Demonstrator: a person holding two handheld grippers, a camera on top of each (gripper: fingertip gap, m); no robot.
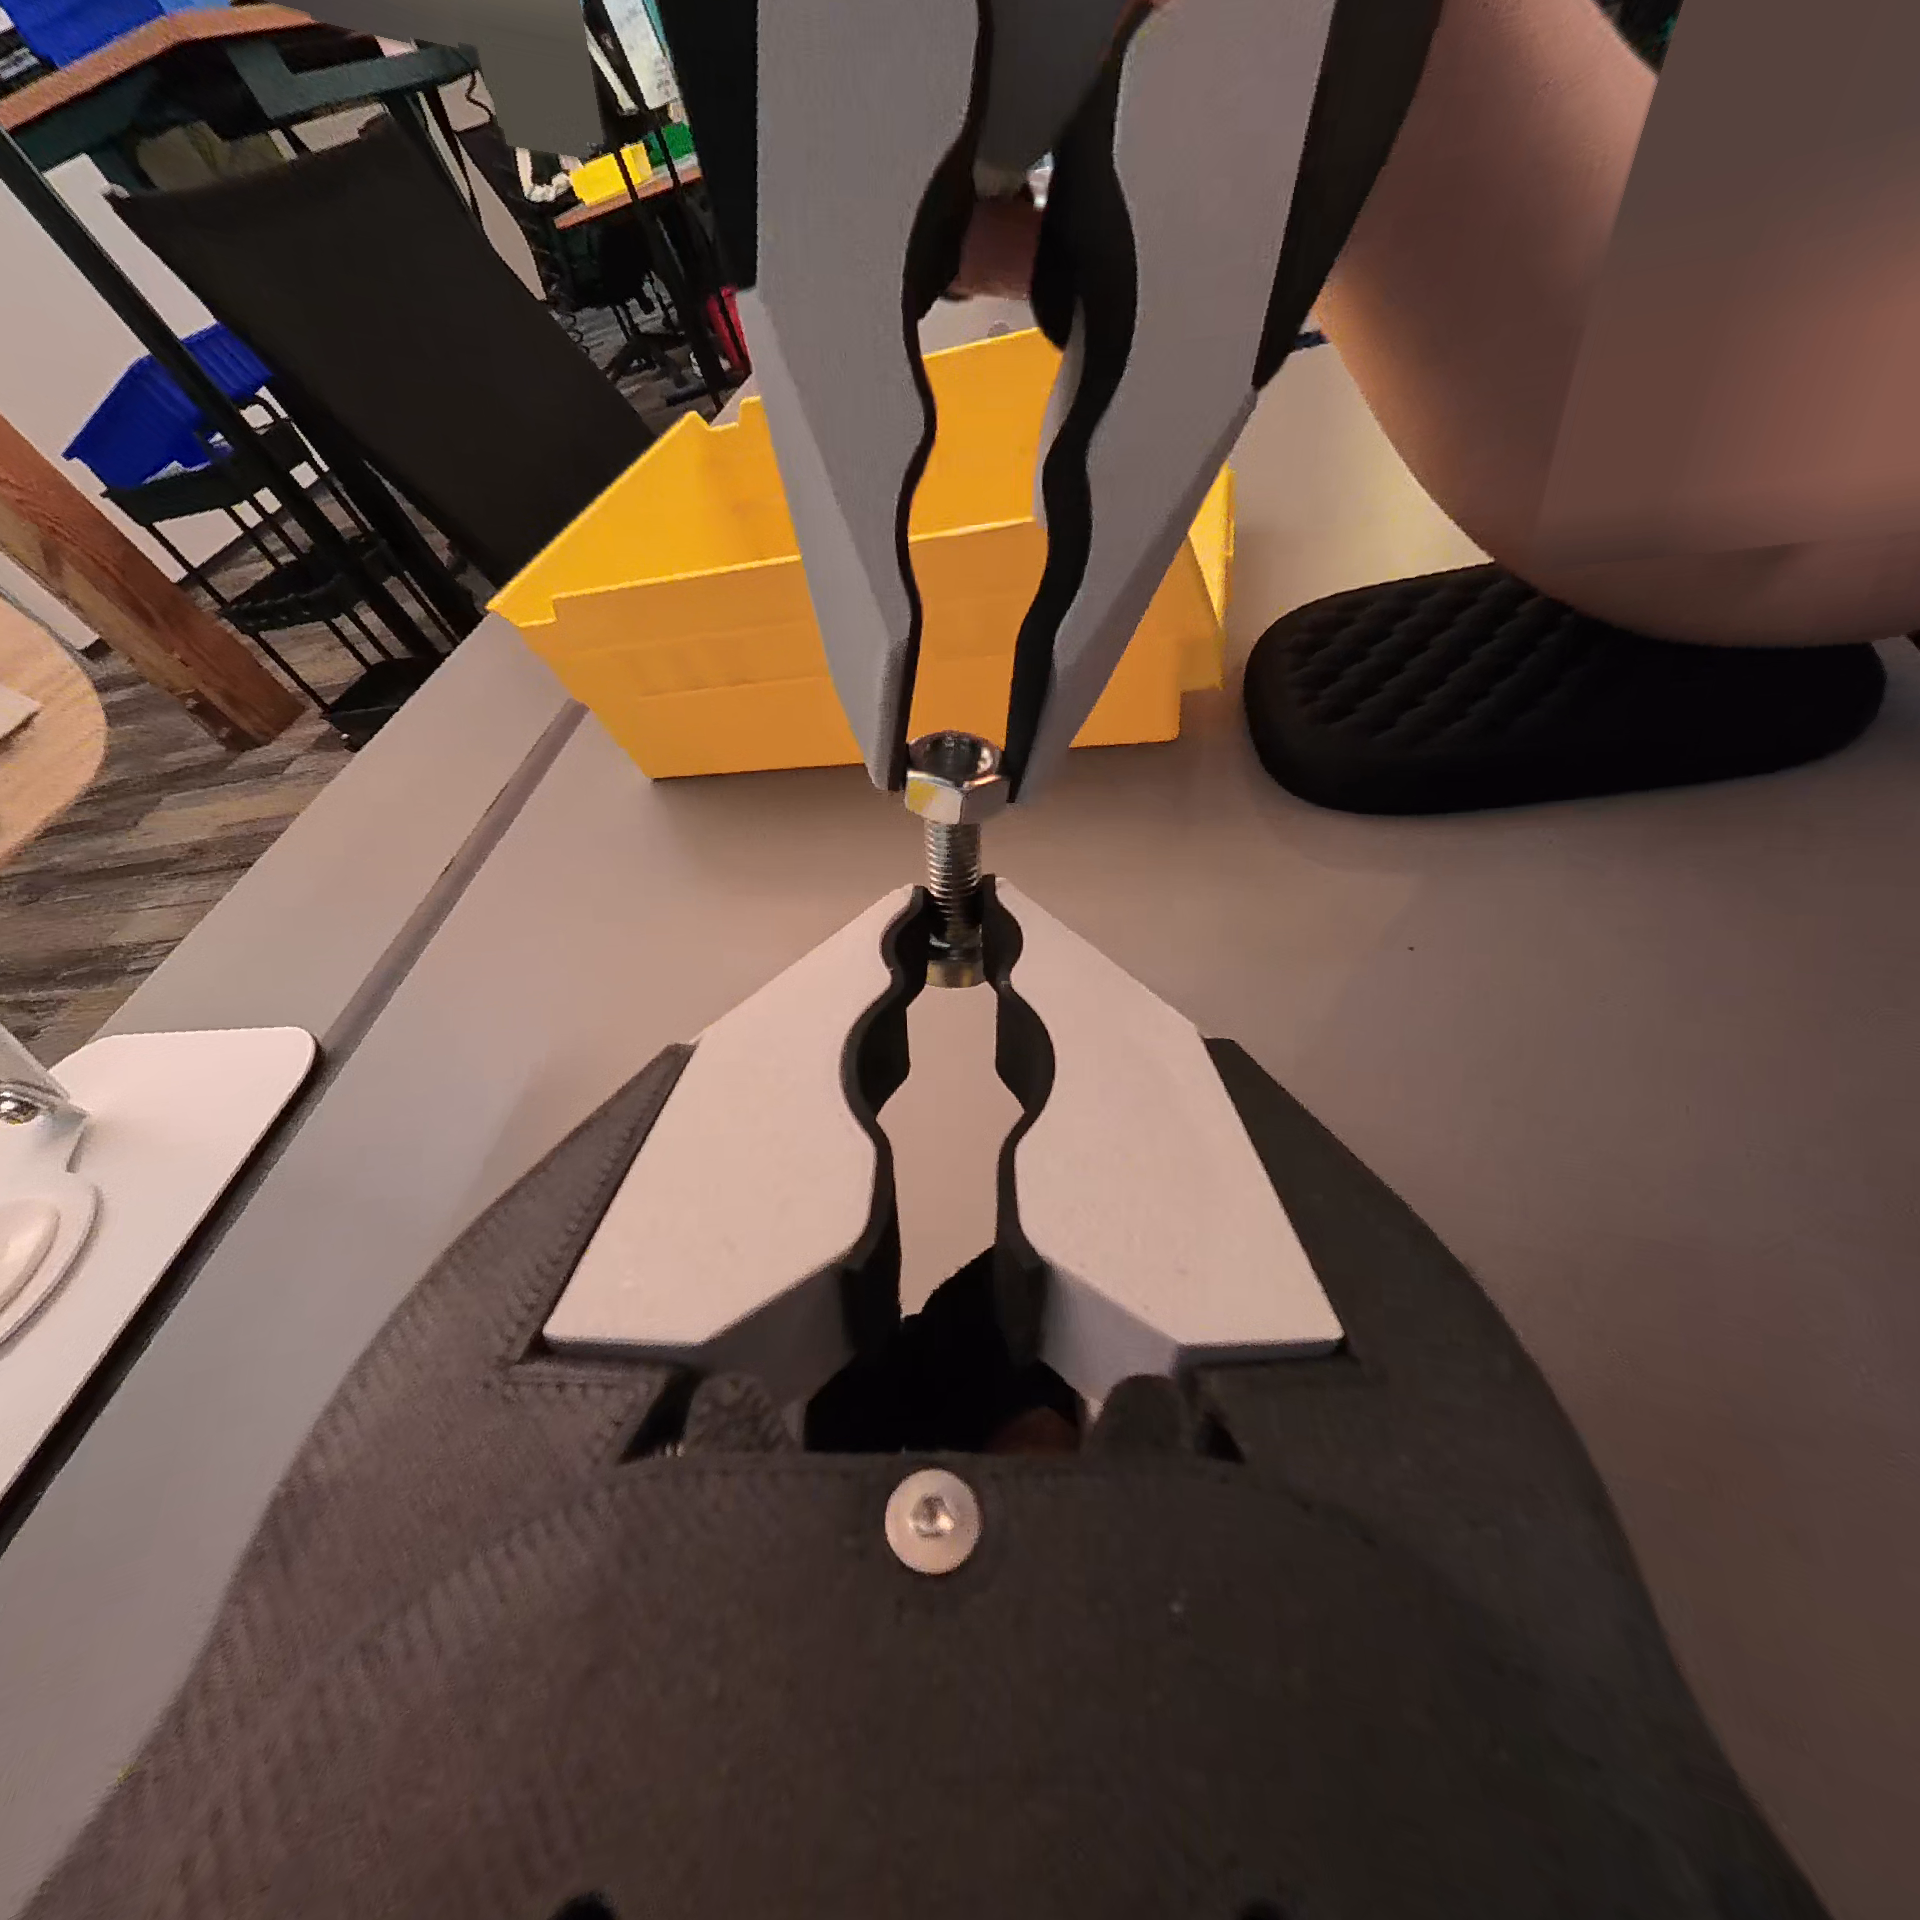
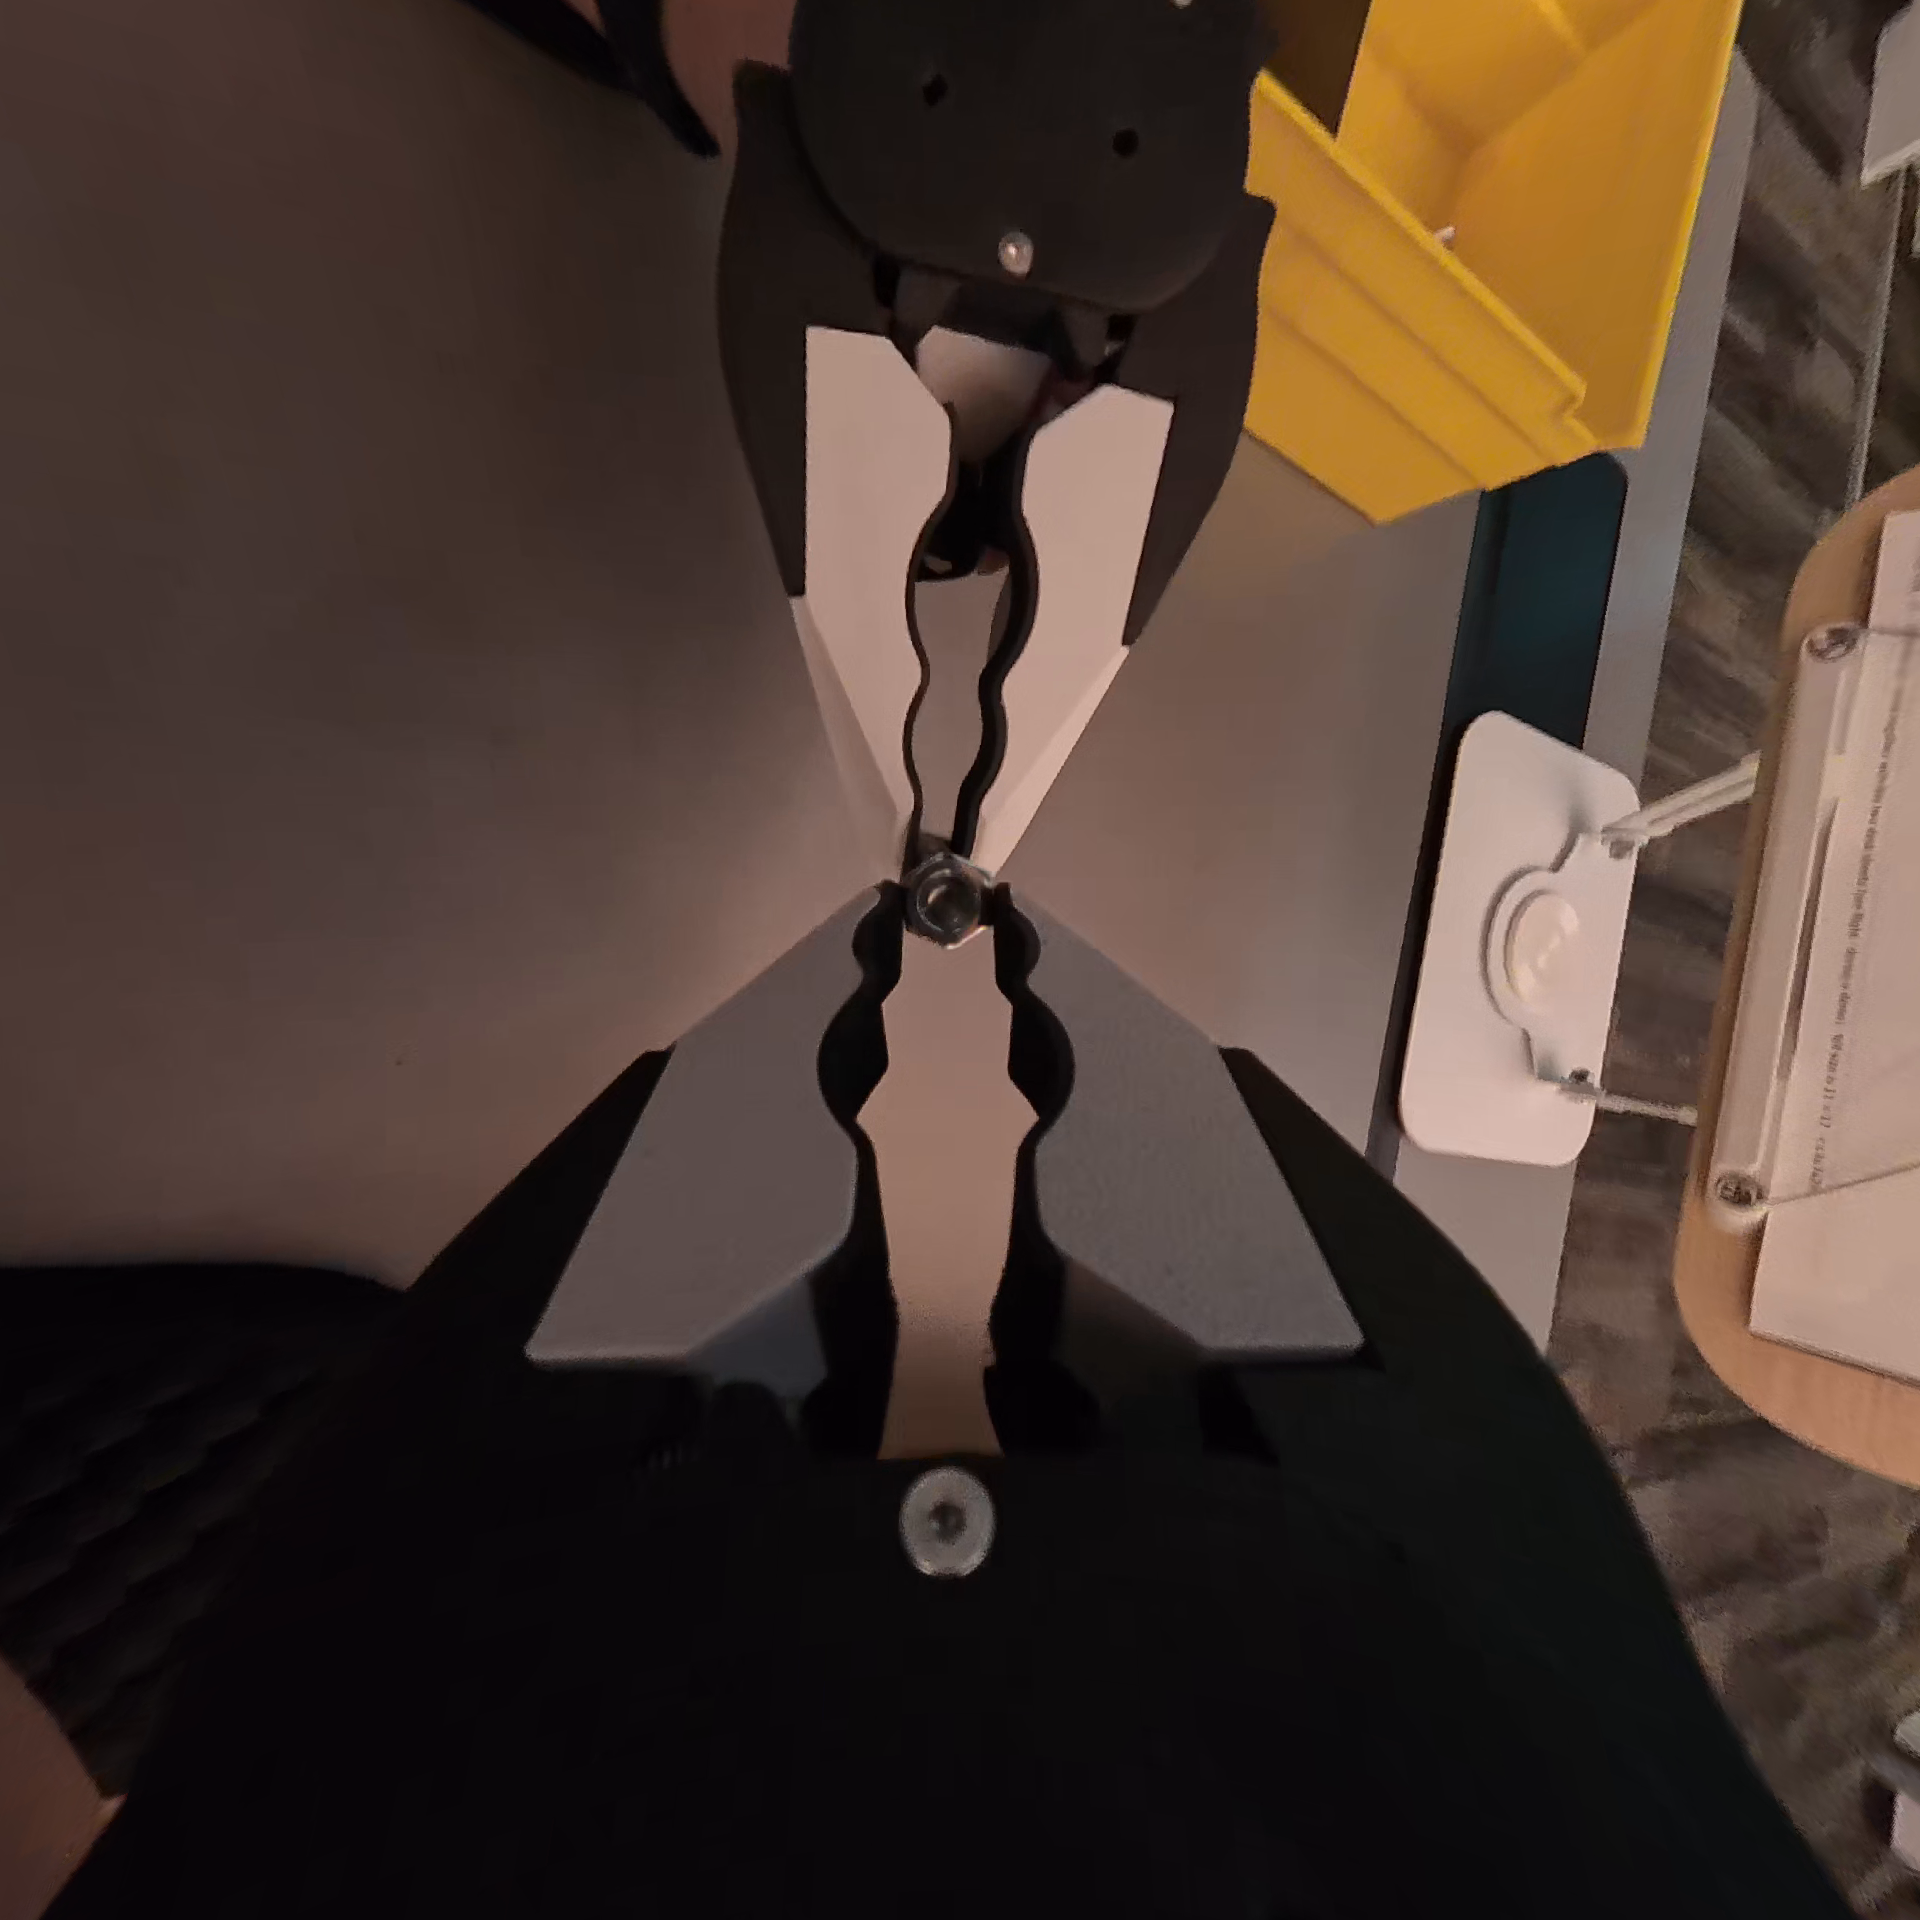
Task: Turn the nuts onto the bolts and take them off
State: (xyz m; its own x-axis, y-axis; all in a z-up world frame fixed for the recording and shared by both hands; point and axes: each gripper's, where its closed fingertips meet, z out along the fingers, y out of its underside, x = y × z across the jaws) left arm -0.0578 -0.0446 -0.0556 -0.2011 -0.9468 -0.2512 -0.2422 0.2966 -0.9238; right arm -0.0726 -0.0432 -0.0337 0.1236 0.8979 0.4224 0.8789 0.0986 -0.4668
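Note:
A silver bolt (image 1: 951, 862) stands upright above the grey table (image 1: 1403, 1091). My left gripper (image 1: 954, 920) is shut on the bolt's lower end, near its head. A silver hex nut (image 1: 956, 788) sits on the top of the bolt's thread. My right gripper (image 1: 956, 777) comes down from above and is shut on the nut. In the right wrist view my right gripper (image 2: 940, 906) pinches the nut (image 2: 938, 906) end on, and the left gripper (image 2: 940, 840) meets it from the far side. The bolt's shaft is hidden behind the nut there.
A yellow bin (image 1: 727, 623) stands just behind the grippers, also in the right wrist view (image 2: 1455, 270). A black padded rest (image 1: 1558, 696) lies at the right under a person's arm (image 1: 1714, 364). A white base plate (image 1: 145, 1143) sits at the table's left edge. The grippers are tip to tip, or close to it.

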